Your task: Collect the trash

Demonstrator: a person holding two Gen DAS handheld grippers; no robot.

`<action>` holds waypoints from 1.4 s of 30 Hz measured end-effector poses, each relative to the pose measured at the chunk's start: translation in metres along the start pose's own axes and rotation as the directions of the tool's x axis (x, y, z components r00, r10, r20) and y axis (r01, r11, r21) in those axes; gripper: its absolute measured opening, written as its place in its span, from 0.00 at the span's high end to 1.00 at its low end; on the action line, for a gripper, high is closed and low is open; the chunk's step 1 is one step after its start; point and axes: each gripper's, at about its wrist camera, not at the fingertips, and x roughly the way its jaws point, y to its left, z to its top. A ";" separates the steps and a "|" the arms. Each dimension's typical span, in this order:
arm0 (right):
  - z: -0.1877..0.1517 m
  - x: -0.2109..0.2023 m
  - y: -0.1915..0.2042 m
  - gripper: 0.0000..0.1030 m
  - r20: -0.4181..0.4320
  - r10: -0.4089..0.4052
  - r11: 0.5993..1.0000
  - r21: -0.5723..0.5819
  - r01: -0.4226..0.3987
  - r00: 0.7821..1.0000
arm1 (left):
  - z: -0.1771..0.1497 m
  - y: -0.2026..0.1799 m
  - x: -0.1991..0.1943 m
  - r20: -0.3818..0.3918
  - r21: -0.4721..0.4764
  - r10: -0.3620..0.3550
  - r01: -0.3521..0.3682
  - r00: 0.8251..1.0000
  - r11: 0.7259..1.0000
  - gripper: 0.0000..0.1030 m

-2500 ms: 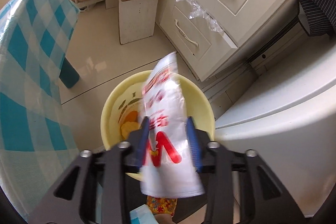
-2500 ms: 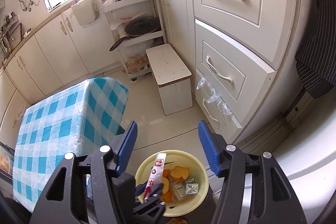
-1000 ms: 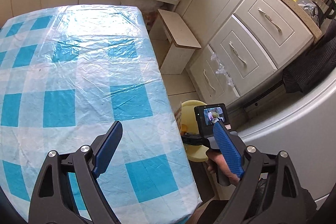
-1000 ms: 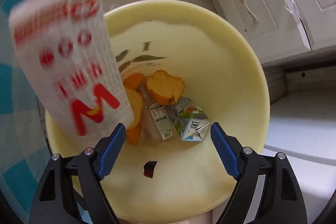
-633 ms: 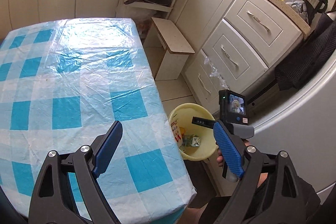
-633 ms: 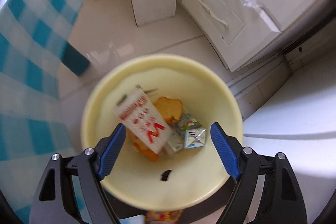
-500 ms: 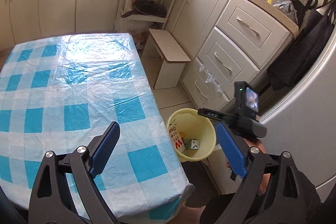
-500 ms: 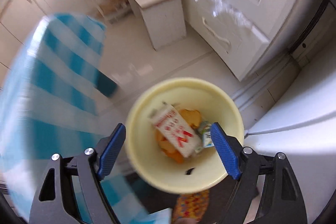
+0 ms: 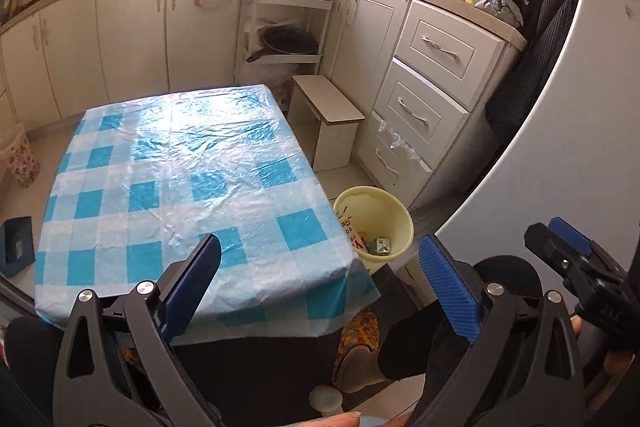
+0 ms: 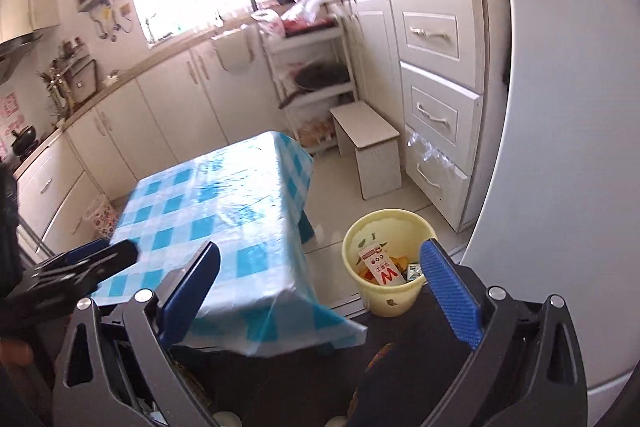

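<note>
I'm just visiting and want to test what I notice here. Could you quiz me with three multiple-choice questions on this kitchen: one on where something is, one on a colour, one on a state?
1. Where is the white and red wrapper?
A. On the table
B. In the bin
C. On the stool

2. What colour is the bin?
A. Pale yellow
B. Green
C. Black

3. How does the right gripper stand?
A. Shut on the wrapper
B. Shut and empty
C. Open and empty

Answers: 1 B, the wrapper leans inside the bin among other trash. 2 A, its wall and rim are pale yellow. 3 C, its blue pads have just been opening and stand wide apart with nothing between them.
</note>
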 end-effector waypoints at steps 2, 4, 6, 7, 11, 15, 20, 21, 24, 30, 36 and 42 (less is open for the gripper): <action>-0.011 -0.014 0.013 0.07 0.022 0.008 1.000 -0.007 -0.008 1.000 | -0.011 0.002 -0.014 0.004 0.007 0.032 -0.033 0.999 0.999 0.08; -0.019 -0.029 0.025 0.07 0.048 0.010 1.000 -0.018 -0.009 0.999 | -0.022 0.004 -0.027 0.005 0.017 0.051 -0.051 0.999 0.999 0.07; -0.026 -0.045 0.033 0.07 0.076 0.026 0.999 -0.021 -0.025 0.997 | -0.032 0.008 -0.043 0.010 0.000 0.070 -0.070 0.997 0.998 0.07; -0.031 -0.053 0.036 0.07 0.089 0.041 0.999 -0.017 -0.040 0.995 | -0.036 0.010 -0.050 0.016 -0.010 0.074 -0.073 0.997 0.997 0.08; -0.047 -0.066 0.045 0.07 0.100 0.077 0.997 -0.025 -0.075 0.992 | -0.050 0.006 -0.074 0.055 0.005 0.124 -0.124 0.991 0.992 0.08; -0.050 -0.070 0.039 0.07 0.100 0.064 0.998 0.016 -0.066 0.993 | -0.057 0.002 -0.093 0.101 0.023 0.174 -0.178 0.979 0.984 0.08; -0.057 -0.079 0.047 0.07 0.118 0.048 0.999 -0.005 -0.047 0.992 | -0.060 0.001 -0.104 0.122 0.025 0.212 -0.216 0.970 0.976 0.08; -0.056 -0.079 0.049 0.07 0.122 0.048 0.999 -0.011 -0.047 0.991 | -0.061 0.000 -0.105 0.123 0.027 0.216 -0.221 0.968 0.975 0.08; -0.056 -0.080 0.052 0.07 0.123 0.050 0.999 -0.022 -0.048 0.991 | -0.062 -0.002 -0.109 0.130 0.035 0.218 -0.225 0.967 0.974 0.08; -0.061 -0.081 0.050 0.07 0.119 0.050 0.999 -0.022 -0.047 0.992 | -0.065 -0.004 -0.112 0.135 0.045 0.219 -0.227 0.966 0.973 0.08; -0.063 -0.081 0.051 0.07 0.115 0.041 0.999 -0.032 -0.038 0.993 | -0.066 -0.006 -0.112 0.132 0.048 0.220 -0.228 0.967 0.973 0.08; -0.064 -0.080 0.053 0.07 0.109 0.037 0.999 -0.040 -0.033 0.993 | -0.066 -0.007 -0.113 0.133 0.045 0.223 -0.231 0.966 0.972 0.08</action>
